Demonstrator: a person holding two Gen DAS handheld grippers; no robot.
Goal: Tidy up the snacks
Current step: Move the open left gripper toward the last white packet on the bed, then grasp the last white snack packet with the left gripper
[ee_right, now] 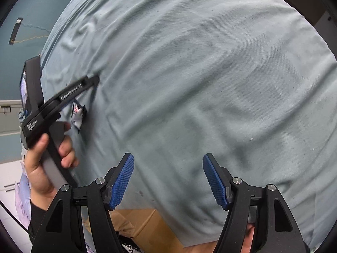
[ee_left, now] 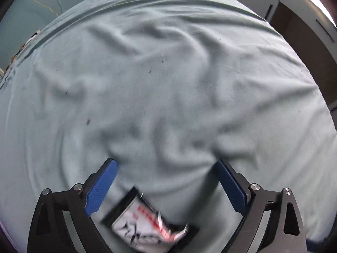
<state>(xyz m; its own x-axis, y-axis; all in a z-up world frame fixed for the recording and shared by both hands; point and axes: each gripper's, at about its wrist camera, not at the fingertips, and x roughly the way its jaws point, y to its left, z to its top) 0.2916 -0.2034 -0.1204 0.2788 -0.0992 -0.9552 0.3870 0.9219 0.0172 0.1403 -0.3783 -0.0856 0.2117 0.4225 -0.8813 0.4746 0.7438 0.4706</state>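
Observation:
A snack packet [ee_left: 143,225], white with red print and dark edges, lies on the pale blue-green sheet [ee_left: 168,84]. My left gripper [ee_left: 165,163] stands open right over it. The packet sits low between the two blue pads and touches neither. The picture there is blurred. In the right wrist view the same packet [ee_right: 77,113] shows small at the left, under one black finger [ee_right: 84,85] of the left gripper, which a hand [ee_right: 42,168] holds. My right gripper [ee_right: 168,157] hangs open over bare sheet with nothing between its pads.
A brown cardboard box [ee_right: 145,225] sits at the near edge below the right gripper. The wrinkled sheet [ee_right: 200,73] fills most of both views. Grey cabinets [ee_left: 294,10] stand beyond its far right edge and teal floor [ee_right: 31,10] lies to the left.

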